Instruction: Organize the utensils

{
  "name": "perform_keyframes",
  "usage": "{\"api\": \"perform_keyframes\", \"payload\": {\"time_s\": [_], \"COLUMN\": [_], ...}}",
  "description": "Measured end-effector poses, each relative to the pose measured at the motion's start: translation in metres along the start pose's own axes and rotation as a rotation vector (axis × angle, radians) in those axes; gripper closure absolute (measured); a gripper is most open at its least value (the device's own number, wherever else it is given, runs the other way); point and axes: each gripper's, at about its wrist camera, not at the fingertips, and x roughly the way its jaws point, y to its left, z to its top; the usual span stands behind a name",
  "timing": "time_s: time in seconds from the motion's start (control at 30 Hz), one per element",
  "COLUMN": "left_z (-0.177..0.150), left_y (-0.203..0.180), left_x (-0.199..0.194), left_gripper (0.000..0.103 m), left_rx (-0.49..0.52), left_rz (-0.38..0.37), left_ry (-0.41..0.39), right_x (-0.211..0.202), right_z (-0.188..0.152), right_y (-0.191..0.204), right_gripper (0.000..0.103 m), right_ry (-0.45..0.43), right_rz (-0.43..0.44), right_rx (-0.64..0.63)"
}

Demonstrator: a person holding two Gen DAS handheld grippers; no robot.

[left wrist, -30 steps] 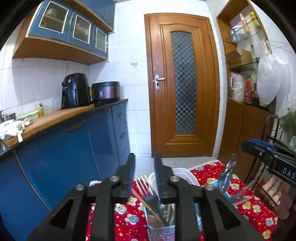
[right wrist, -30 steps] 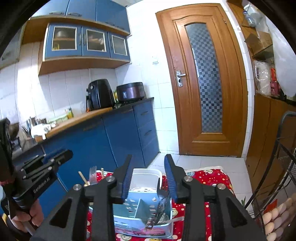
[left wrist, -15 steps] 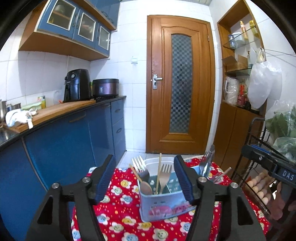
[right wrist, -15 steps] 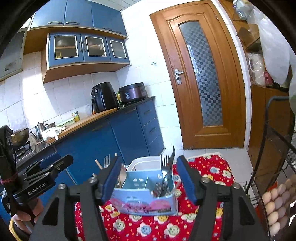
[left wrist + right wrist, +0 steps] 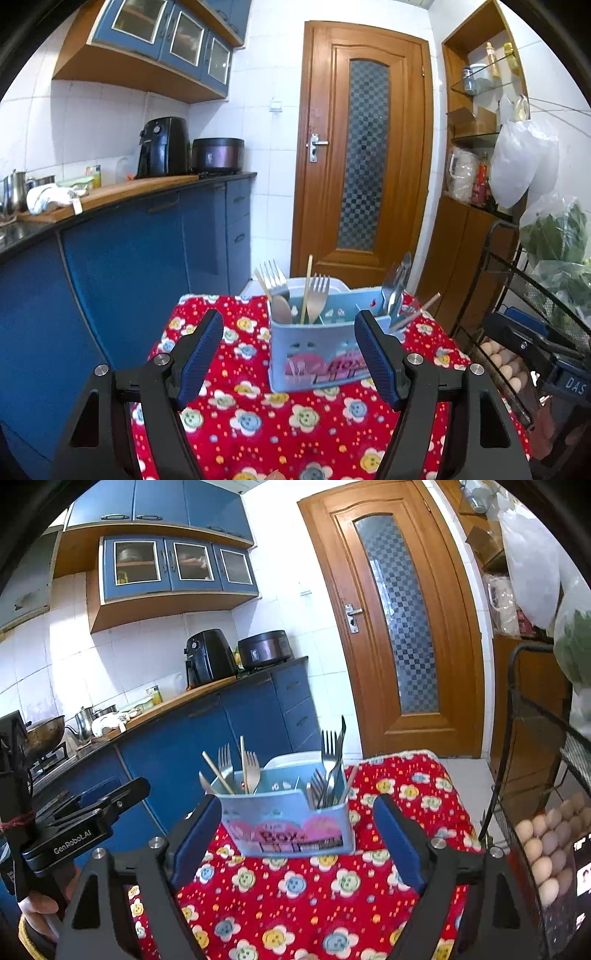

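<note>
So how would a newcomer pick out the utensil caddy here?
Find the red flowered cloth covering the small table. On it stands a pale blue plastic caddy with pink print, holding forks upright. The white tub behind it is plain.

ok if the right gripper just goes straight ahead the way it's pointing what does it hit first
Most likely the blue utensil caddy on the red flowered cloth: it sits right ahead between the open right gripper fingers. The exact gap is hard to judge.
</note>
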Motion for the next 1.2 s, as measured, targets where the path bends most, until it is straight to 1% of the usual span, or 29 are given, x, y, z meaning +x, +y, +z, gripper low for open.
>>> {"api": "perform_keyframes", "payload": {"time_s": [0.13,0.2,0.3,0.47,0.77,0.9,1.2], "left_z": [-0.015,-0.022,-0.033,-0.052,-0.082,-0.096,-0.119], "left_y": [-0.002,-0.004,-0.006,-0.006,-0.007,-0.007,-0.009], "left_x": [-0.004,-0.006,-0.007,-0.008,0.001,0.010,0.026], "left_gripper": [0.028,0.028,0.028,0.028,0.028,0.028,0.028], "left_rx": [-0.014,-0.010,-0.006,-0.027,-0.022,-0.037,-0.026], "left_rz": [-0.006,0.004,0.026,0.030,0.065,0.070,0.094], "left_ry": [0.026,0.031,0.032,0.031,0.023,0.042,0.044], "right_x": [-0.005,-0.007,-0.010,-0.011,0.003,0.011,0.024], "right_z": [-0.015,-0.022,-0.033,-0.055,-0.096,-0.107,-0.125], "right_y": [0.000,0.001,0.001,0.000,-0.006,-0.006,-0.011], "right_gripper": [0.014,0.014,0.014,0.013,0.012,0.012,0.013], "right_ry": [0.011,0.013,0.007,0.016,0.053,0.061,0.082], "right_rz": [-0.004,-0.013,-0.025,-0.038,-0.076,-0.111,-0.183], "right_rx": [0.007,0.005,-0.001,0.000,-0.004,-0.027,-0.067]}}
